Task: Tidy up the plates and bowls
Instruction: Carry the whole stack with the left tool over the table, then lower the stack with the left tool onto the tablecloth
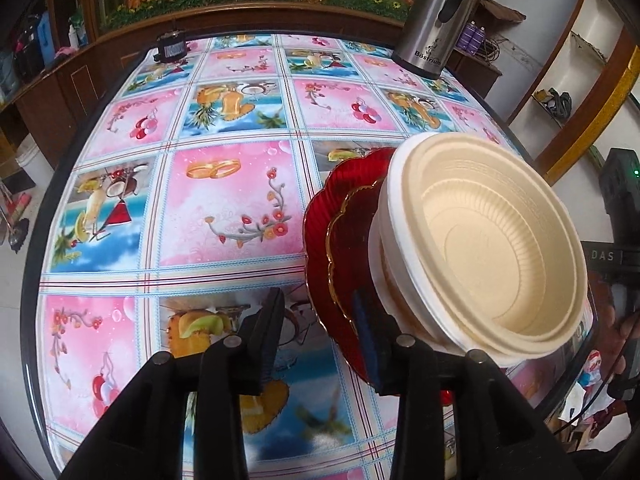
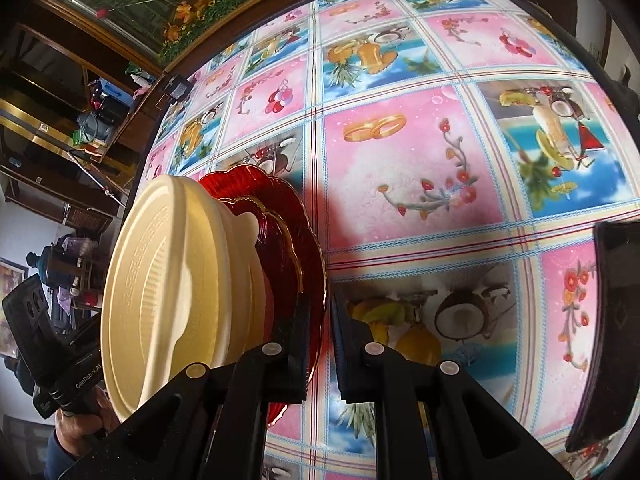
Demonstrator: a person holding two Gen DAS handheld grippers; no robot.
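Patterned tablecloth [image 1: 224, 200] below. Left gripper [image 1: 320, 336] angled down, partly open, gripping nothing. Right gripper [image 2: 320, 328] clamped on red plates [image 2: 296, 236] carrying nested cream bowls [image 2: 176, 280].

Left wrist view: sits behind left gripper [image 1: 320, 344], looks steeply down across tablecloth [image 1: 224, 208], close. Stack of cream bowls [image 1: 496, 248] on red plates [image 1: 340, 216] fills right side.
Right wrist view: behind right gripper [image 2: 320, 332], same steep downward angle, stack at left.
Shared: stack, tablecloth, steel flask [image 1: 432, 28] far.
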